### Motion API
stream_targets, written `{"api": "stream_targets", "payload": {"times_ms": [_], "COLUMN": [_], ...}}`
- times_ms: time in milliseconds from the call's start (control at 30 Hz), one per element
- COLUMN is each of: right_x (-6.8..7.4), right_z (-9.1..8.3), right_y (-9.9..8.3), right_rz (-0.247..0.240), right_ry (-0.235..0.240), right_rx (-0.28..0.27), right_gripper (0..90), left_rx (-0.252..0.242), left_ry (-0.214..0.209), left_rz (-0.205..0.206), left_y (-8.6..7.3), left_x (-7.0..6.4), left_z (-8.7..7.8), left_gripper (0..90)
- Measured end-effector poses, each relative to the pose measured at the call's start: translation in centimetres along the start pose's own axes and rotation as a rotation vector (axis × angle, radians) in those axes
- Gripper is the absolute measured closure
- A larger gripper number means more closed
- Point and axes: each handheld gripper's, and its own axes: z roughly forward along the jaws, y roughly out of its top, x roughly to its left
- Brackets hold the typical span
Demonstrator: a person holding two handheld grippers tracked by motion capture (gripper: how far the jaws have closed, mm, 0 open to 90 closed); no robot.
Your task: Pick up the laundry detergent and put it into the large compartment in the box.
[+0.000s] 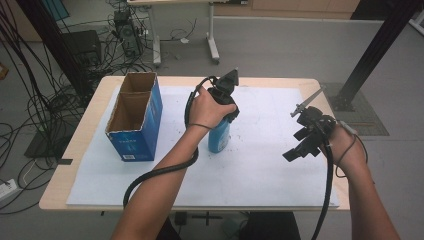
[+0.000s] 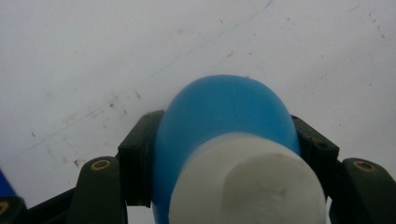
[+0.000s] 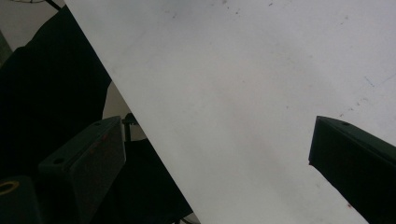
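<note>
The blue bottle (image 1: 219,137) stands upright near the middle of the white sheet (image 1: 260,165) that covers the table, its long axis straight up and down, its base on the sheet and its white cap (image 2: 247,182) pointing up toward the hand above it. From the left gripper view you look down along it: white cap nearest, the rounded blue shoulder beyond, then the scuffed sheet below.

The left gripper (image 1: 223,102) comes down on the bottle from above, its two black jaws pressed against opposite sides of the blue body just under the cap, so it is clamped on the bottle at roughly the bottle's own width. The person's left hand (image 1: 207,109) wraps the gripper's handle, and its black cable loops back along the forearm toward the table's near edge.

Off to the right, well apart from the bottle, the right gripper (image 1: 302,145) hangs over the sheet near the table's right side with its jaws spread wide and nothing between them; in its own view there is just bare sheet in the gap.

Farther left of the bottle, near but not touching it, a blue cardboard box (image 1: 136,117) stands open-topped with two compartments. Beyond the table lie tangled cables (image 1: 45,75) on the floor.
</note>
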Motion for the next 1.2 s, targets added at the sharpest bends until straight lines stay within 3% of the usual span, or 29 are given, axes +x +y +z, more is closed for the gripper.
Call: {"api": "stream_targets", "payload": {"times_ms": [1200], "right_x": [-0.01], "right_z": [0.09], "right_y": [0.12], "right_rz": [0.002], "right_ry": [0.008], "right_rx": [-0.002], "right_gripper": [3.5], "left_rx": [0.001], "left_ry": [-0.010], "left_rz": [-0.005], "left_y": [0.00], "left_x": [0.11], "left_z": [0.02], "left_gripper": [37.1]}}
